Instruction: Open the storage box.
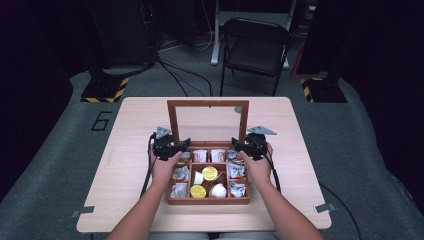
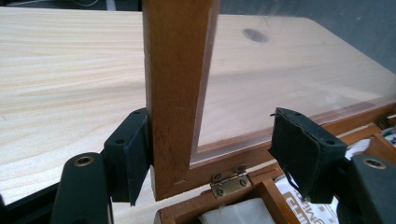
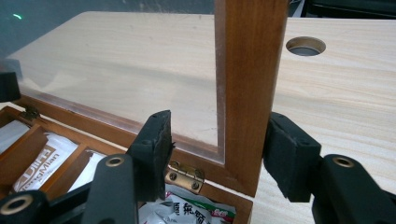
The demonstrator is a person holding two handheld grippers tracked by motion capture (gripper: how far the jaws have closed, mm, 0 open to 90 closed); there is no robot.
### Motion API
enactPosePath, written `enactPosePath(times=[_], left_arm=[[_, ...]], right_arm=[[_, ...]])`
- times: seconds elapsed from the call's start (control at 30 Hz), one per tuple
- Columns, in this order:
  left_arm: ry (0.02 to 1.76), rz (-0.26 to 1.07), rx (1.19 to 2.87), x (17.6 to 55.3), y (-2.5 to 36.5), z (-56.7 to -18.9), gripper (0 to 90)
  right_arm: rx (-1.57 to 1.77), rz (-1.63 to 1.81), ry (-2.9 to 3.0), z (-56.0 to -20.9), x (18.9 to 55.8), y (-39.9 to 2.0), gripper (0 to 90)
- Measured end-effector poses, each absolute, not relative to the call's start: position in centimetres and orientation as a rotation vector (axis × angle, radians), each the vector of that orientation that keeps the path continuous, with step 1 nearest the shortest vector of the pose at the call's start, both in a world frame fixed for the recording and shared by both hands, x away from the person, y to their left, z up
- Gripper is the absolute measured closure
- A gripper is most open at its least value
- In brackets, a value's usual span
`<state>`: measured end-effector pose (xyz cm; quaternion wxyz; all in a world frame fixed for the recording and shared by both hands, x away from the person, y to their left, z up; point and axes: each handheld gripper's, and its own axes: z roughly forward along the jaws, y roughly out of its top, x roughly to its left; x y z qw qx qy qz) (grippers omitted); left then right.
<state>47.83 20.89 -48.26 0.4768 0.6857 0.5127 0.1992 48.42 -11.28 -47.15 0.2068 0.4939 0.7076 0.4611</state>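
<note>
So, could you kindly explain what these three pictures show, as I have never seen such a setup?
A person sits at a wooden table and holds a hand tool with two black jaws in each hand. The high view looks down from above: the left gripper and the right gripper flank a wooden box. Its compartments hold packets, small cups and gold-coloured pieces. Its glass lid stands open and upright.

The other two pictures come from cameras riding on the tools. In the left gripper view the jaws straddle one side post of the lid frame; one pad touches it, the other stands clear. In the right gripper view the jaws straddle the other post, with gaps on both sides. Nothing is firmly clamped yet.
</note>
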Motion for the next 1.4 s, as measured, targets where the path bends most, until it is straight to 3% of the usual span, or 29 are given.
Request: enactPosePath(times=[0.27,1.4], left_arm=[[1.291,0.481,1.655,48.4,20.9,-48.4,36.8],[1.353,0.394,1.636,49.7,21.3,-48.8,38.7]], right_arm=[[1.402,1.269,1.959,-47.3,48.9,-11.2,48.6],[1.478,1.266,1.991,-47.6,50.4,-11.4,49.7]])
